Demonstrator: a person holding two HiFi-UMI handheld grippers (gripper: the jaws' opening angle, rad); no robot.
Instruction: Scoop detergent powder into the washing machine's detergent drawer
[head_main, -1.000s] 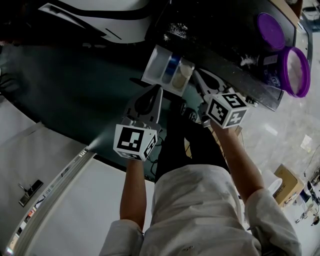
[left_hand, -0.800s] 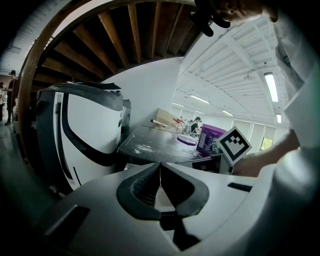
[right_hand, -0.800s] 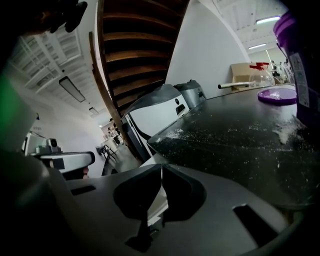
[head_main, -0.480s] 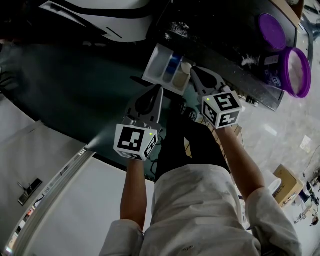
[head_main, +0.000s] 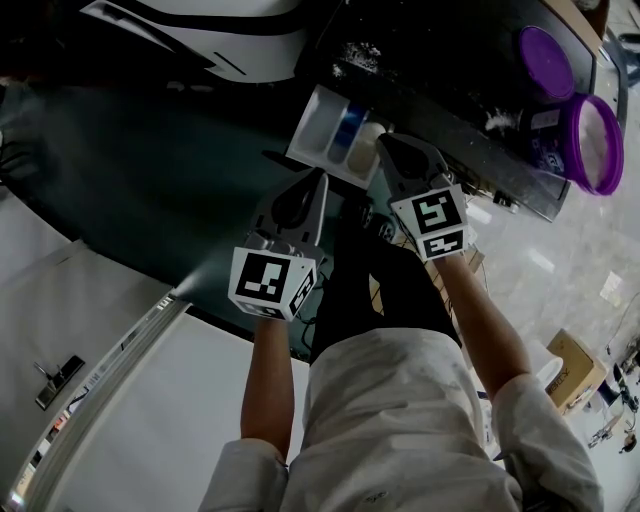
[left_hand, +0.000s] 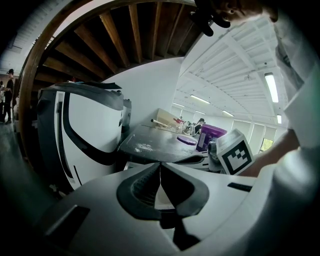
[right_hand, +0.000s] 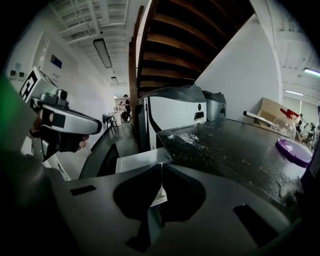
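Observation:
The white detergent drawer (head_main: 322, 128) stands pulled out from the dark washing machine (head_main: 440, 85), with a blue insert and a pale powder-filled compartment. My right gripper (head_main: 384, 148) is shut and empty, its tips against the drawer's front at its right end. In the right gripper view the jaws (right_hand: 161, 168) meet just short of the drawer (right_hand: 142, 159). My left gripper (head_main: 319, 178) is shut on nothing and hangs just below the drawer's front edge. An open purple detergent tub (head_main: 592, 140) sits on the machine's top at the right.
The tub's purple lid (head_main: 545, 52) lies beside it on the machine top, where spilled white powder (head_main: 352, 52) is scattered. A white appliance (head_main: 200, 25) stands to the left. A cardboard box (head_main: 575, 368) sits on the floor at the right.
My right gripper has moved up and left, from beside the drawer to its front right end. The left gripper has stayed still.

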